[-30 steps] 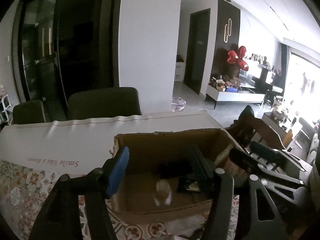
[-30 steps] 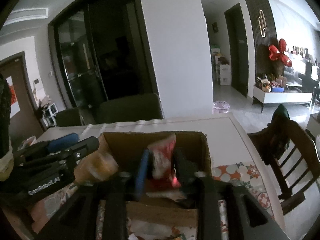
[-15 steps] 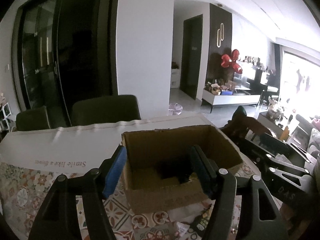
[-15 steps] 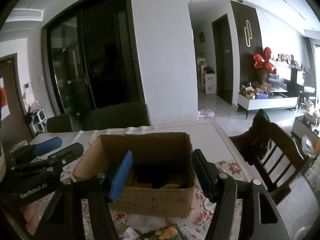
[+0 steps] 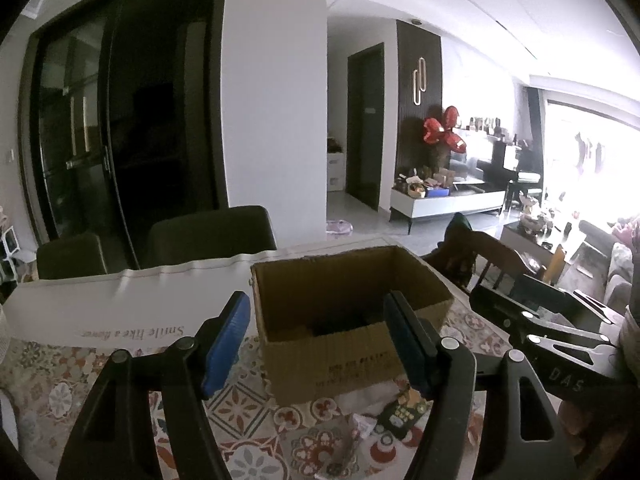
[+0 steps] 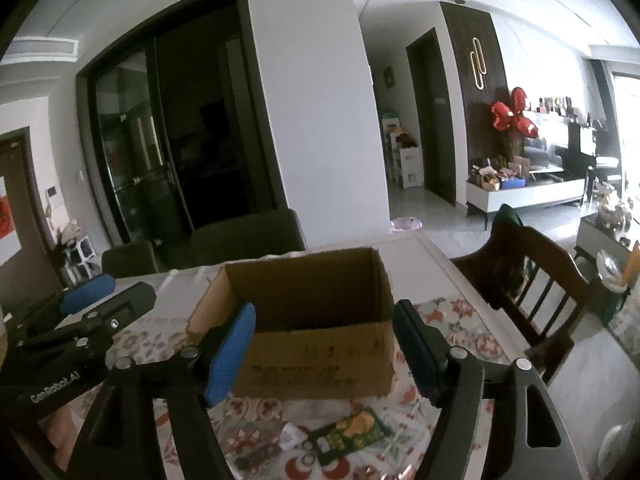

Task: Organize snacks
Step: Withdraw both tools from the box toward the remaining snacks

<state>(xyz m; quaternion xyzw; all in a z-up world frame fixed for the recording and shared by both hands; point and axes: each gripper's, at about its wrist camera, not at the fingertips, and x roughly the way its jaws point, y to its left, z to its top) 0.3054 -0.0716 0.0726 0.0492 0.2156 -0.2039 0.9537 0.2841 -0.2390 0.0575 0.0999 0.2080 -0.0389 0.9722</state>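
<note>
An open cardboard box stands on the patterned tablecloth; its inside is too dark to make out. My left gripper hovers in front of it, open and empty, blue pads well apart. In the right wrist view the same box sits ahead of my right gripper, whose jaws are opening with nothing between them. A green snack packet and a small white packet lie on the cloth in front of the box. The green packet also shows in the left wrist view.
A white sheet with lettering covers the far part of the table. Two dark chairs stand behind it. A wooden chair stands at the table's right edge. Each gripper appears beside the other, left gripper and right gripper.
Both grippers drew back from over the box. The right gripper let go of a red snack bag into it and opened; a small pale item dropped from the left gripper.
</note>
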